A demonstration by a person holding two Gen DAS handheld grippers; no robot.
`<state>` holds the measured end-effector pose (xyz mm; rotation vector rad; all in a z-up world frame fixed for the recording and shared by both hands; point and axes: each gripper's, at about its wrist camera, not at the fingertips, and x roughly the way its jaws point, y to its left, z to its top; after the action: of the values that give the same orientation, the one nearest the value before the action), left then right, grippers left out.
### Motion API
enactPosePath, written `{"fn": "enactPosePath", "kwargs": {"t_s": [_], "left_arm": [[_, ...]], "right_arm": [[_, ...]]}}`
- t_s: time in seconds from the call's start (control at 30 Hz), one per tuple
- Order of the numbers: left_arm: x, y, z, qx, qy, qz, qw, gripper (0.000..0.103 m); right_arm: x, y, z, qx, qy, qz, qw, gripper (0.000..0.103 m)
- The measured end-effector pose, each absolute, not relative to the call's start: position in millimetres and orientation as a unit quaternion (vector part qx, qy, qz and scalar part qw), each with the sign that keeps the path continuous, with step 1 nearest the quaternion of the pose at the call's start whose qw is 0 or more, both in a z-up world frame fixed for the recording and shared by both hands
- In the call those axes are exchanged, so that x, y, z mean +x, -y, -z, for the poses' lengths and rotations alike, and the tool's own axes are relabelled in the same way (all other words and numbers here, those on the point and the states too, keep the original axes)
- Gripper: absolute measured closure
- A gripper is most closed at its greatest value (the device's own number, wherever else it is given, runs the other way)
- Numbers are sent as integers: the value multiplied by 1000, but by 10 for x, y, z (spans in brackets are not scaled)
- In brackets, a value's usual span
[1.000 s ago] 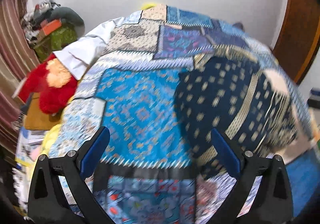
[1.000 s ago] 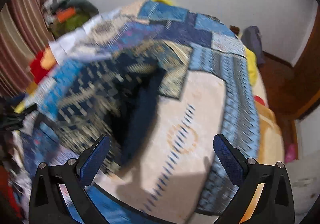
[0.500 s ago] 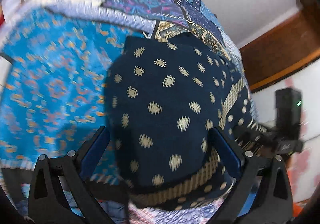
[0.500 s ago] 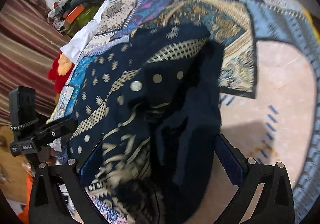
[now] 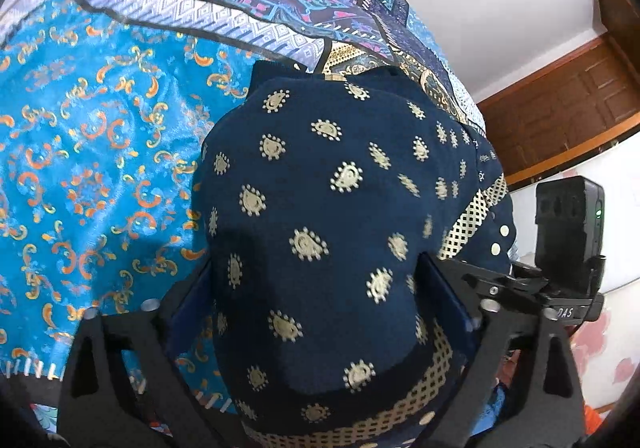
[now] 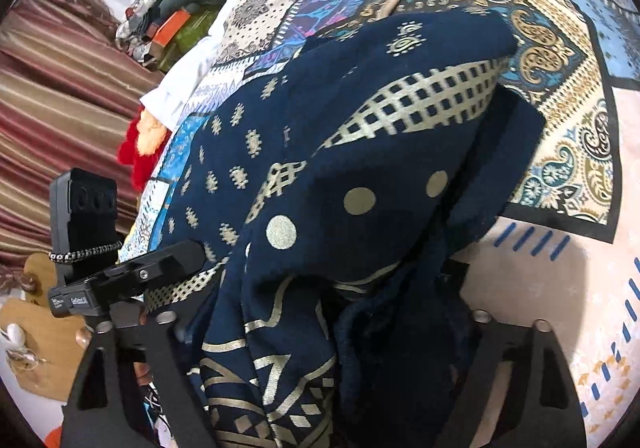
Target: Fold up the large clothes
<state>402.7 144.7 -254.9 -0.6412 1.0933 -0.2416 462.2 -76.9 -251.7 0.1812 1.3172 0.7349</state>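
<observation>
Patchwork bedspread (image 5: 100, 152) fills the background beyond my tongs. My left tongs (image 5: 316, 312) and right tongs (image 6: 324, 312) each straddle bunched navy printed garment (image 5: 328, 208); clamping can't be judged. It looks soft, floppy; grip hem corners.

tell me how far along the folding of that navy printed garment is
Early stage. Done: the navy garment lies on the patchwork bedspread, and both claws have reached it. In hand: the left claw and right claw each have bunched cloth between their fingers; whether they are clamped is unclear. Left: it looks crumpled, with no neat fold visible, so spreading and folding remain.
</observation>
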Motion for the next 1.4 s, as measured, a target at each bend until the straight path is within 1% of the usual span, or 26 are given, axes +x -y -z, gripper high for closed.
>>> {"fn": "enactPosePath", "kwargs": {"t_s": [0.07,0.1,0.13,0.17,0.27,0.33,0.6,0.7,0.77,0.83,0.93,1.03,1.1,1.2,1.3,1.4], "left_arm": [[3979,-1453,2487,-290,-504,113,806,20],[3951,-1451,2444,-287,-502,113,808,22],[3941,-1459,2426,-285,-501,115,809,26],[3917,-1462,2372,-279,-500,118,811,30],[3831,-1489,2160,-265,-489,121,822,36],[3765,-1537,2012,-263,-478,120,829,38],[3429,-1862,1426,-276,-438,114,848,40],[3262,-1955,1350,-263,-435,101,855,41],[3178,-2000,1390,-257,-444,92,854,44],[3073,-2068,1494,-251,-455,85,850,47],[2942,-2186,1791,-244,-479,64,841,50],[2866,-2301,2154,-247,-510,40,823,50],[2806,-2401,2277,-264,-501,34,823,50],[2798,-2476,2313,-275,-495,37,823,50],[2852,-2393,2362,-247,-501,29,829,44],[2930,-2283,2425,-224,-507,19,832,35]], "right_arm": [[4583,763,2479,78,-594,-340,725,42],[4558,754,2452,76,-592,-342,726,46],[4531,764,2419,74,-589,-345,727,53],[4494,760,2368,71,-585,-347,730,58],[4388,705,2194,51,-572,-348,741,65],[4319,645,2048,46,-563,-351,747,68],[4072,388,1329,51,-519,-378,765,69],[3938,251,1224,45,-515,-385,765,69],[3841,155,1226,42,-516,-389,762,69],[3755,71,1294,37,-525,-391,755,69],[3640,-128,1531,24,-547,-391,740,69],[3539,-384,1843,2,-570,-393,721,69],[3506,-516,2008,-13,-578,-392,716,69],[3521,-625,2147,-43,-572,-386,722,69],[3645,-622,2281,-43,-585,-384,713,68],[3725,-588,2406,-50,-593,-380,708,67]]}}
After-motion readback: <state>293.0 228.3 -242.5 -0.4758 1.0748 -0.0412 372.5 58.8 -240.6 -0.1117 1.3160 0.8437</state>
